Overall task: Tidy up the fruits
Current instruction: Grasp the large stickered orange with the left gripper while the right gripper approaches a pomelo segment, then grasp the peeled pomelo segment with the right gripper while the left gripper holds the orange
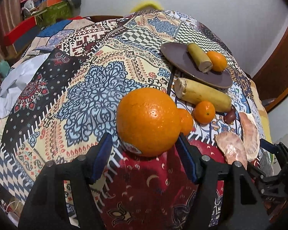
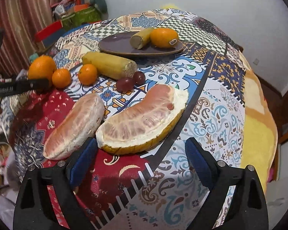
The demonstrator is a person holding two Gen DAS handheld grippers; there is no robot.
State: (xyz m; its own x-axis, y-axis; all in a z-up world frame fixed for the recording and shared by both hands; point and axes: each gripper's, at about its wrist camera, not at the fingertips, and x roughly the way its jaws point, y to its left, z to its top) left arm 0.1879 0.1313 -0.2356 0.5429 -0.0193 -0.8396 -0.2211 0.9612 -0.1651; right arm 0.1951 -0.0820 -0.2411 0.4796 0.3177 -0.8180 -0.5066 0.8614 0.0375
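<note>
Left tool (image 1: 146, 149) low over the patterned cloth (image 1: 82, 88), pads spread either side of a large dimpled orange (image 1: 148, 120), grip unconfirmed. Right tool (image 2: 142, 159) apart, empty, just short of a rind-backed pomelo wedge (image 2: 142, 124). Beyond: brown plate (image 2: 117, 45).

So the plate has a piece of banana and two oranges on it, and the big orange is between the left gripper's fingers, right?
Not quite. The plate holds the piece of banana and only one orange, not two; the right wrist view shows this clearly. The rest is right: the big orange sits between the fingers of the left gripper.
</note>
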